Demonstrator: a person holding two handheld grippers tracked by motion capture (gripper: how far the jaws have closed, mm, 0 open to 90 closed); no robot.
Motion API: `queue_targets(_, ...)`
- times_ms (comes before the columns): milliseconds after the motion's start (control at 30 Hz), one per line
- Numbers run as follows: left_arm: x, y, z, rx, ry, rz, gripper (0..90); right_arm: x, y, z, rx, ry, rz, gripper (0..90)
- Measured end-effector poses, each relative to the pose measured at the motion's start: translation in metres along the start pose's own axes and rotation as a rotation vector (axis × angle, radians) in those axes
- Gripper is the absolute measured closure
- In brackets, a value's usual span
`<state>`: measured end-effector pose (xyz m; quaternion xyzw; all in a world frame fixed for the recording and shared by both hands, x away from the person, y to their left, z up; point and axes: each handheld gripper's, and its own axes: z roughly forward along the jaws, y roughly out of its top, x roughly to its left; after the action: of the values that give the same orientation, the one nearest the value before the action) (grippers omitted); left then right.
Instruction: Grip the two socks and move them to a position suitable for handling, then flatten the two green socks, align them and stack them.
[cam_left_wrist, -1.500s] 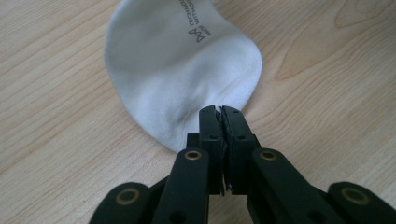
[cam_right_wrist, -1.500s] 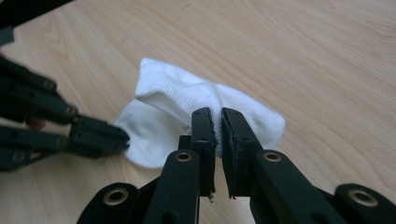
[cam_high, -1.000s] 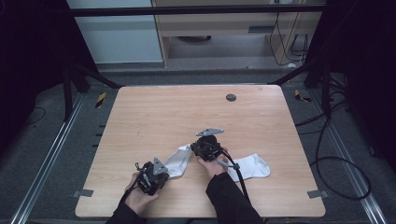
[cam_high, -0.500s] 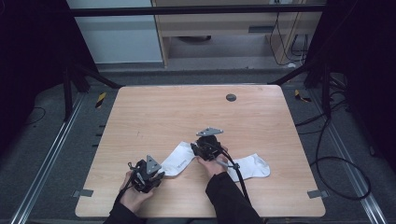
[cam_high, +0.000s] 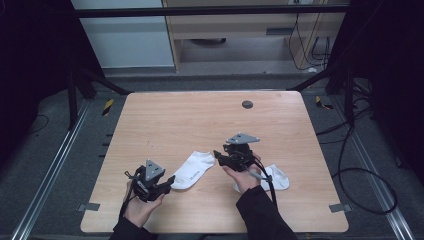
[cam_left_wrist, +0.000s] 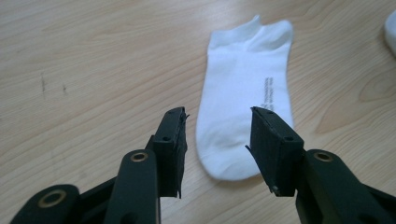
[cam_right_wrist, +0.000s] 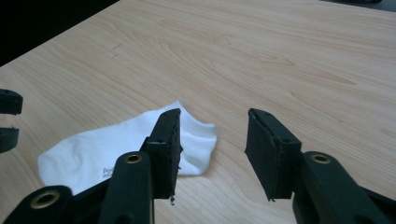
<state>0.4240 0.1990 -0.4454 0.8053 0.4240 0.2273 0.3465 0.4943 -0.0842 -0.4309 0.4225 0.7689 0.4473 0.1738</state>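
A white ankle sock (cam_high: 193, 170) lies flat on the wooden table (cam_high: 200, 120), between the two grippers. My left gripper (cam_high: 169, 181) is open at the sock's toe end; in the left gripper view the sock (cam_left_wrist: 247, 102) stretches away from the toe, which lies between the spread jaws (cam_left_wrist: 217, 140). My right gripper (cam_high: 218, 156) is open at the cuff end, and the cuff of the sock (cam_right_wrist: 93, 149) lies beside its left jaw (cam_right_wrist: 212, 140). A second white sock (cam_high: 274, 177) lies to the right, partly under the right hand.
A dark round mark (cam_high: 247, 104) sits near the table's far edge. The left gripper's jaw tips (cam_right_wrist: 9, 119) show at the left edge of the right gripper view. A bit of the second sock (cam_left_wrist: 391, 25) shows at the top right of the left gripper view.
My left gripper has drawn back slightly to the left, off the sock's toe. The right gripper and both socks have stayed in place.
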Motion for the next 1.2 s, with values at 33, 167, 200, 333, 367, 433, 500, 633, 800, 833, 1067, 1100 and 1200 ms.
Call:
queue_targets(33, -0.003, 0.002, 0.001, 0.005, -0.008, 0.007, 54.7, -0.003, -0.001, -0.005, 0.000, 0.000, -0.002, 52.4)
queue_targets(167, -0.012, 0.009, 0.006, 0.024, -0.046, 0.005, 54.4, -0.019, -0.008, -0.024, 0.024, -0.007, 0.001, 49.5)
queue_targets(200, -0.012, 0.009, 0.006, 0.024, -0.046, 0.005, 54.5, -0.019, -0.008, -0.024, 0.024, -0.007, 0.001, 49.5)
queue_targets(333, -0.023, 0.018, 0.014, 0.026, -0.071, 0.011, 55.3, -0.038, -0.017, -0.045, 0.043, -0.031, 0.018, 47.4)
queue_targets(367, -0.027, 0.020, 0.016, 0.027, -0.076, 0.016, 55.3, -0.042, -0.019, -0.051, 0.048, -0.037, 0.025, 47.5)
queue_targets(433, -0.033, 0.025, 0.019, 0.026, -0.084, 0.023, 55.5, -0.051, -0.025, -0.060, 0.053, -0.051, 0.035, 47.8)
queue_targets(500, -0.043, 0.032, 0.024, 0.020, -0.099, 0.033, 55.4, -0.063, -0.036, -0.073, 0.061, -0.077, 0.047, 48.5)
queue_targets(633, -0.053, 0.039, 0.028, 0.015, -0.117, 0.043, 54.5, -0.073, -0.047, -0.084, 0.067, -0.098, 0.056, 48.9)
queue_targets(800, -0.069, 0.047, 0.033, 0.012, -0.142, 0.054, 53.1, -0.088, -0.065, -0.099, 0.090, -0.139, 0.068, 48.8)
queue_targets(833, -0.071, 0.048, 0.034, 0.013, -0.144, 0.057, 52.8, -0.090, -0.068, -0.101, 0.094, -0.144, 0.068, 48.7)
queue_targets(1067, -0.086, 0.054, 0.043, 0.025, -0.173, 0.061, 52.0, -0.100, -0.083, -0.106, 0.126, -0.165, 0.073, 49.2)
queue_targets(1100, -0.092, 0.056, 0.047, 0.033, -0.184, 0.067, 51.9, -0.103, -0.087, -0.106, 0.137, -0.170, 0.080, 50.0)
queue_targets(1200, -0.098, 0.059, 0.051, 0.038, -0.192, 0.068, 51.8, -0.106, -0.089, -0.106, 0.149, -0.175, 0.081, 50.7)
